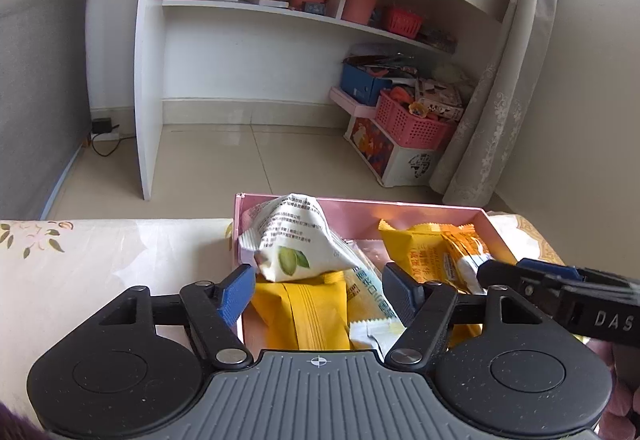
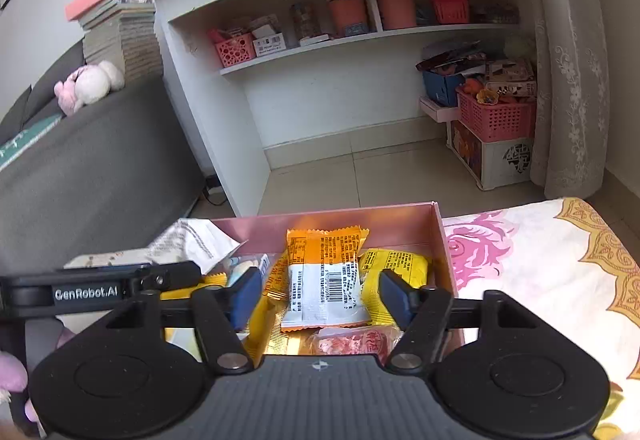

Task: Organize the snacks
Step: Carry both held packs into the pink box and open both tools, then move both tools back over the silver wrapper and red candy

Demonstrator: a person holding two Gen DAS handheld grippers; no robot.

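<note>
Both tongs hang over a pink box (image 1: 494, 226) of snack packets that sits on a flowered cloth (image 2: 540, 260).

The left tongs (image 1: 318, 290) stand wide and hold nothing. Just ahead of their tips a white packet (image 1: 290, 236) with a green fruit picture and small printed lines leans on the box's left wall. Below the gap lies a yellow packet (image 1: 308, 316), and beside it a pale packet (image 1: 366, 298) with blue characters too small to read. To the right, orange packets (image 1: 436, 252) lie near the other tool, whose side reads "DAS" before the frame cuts it off.

The right tongs (image 2: 320, 298) are also wide, with nothing gripped. Between their fingers lies an orange-and-white packet (image 2: 326, 280) with a barcode and tiny print, not pressed by either pad. A yellow packet (image 2: 394, 264) lies by the right finger, and a clear pack of pink sweets (image 2: 352, 344) lies nearest the camera. At left the other tool reads "GenRobot.AI".
</note>
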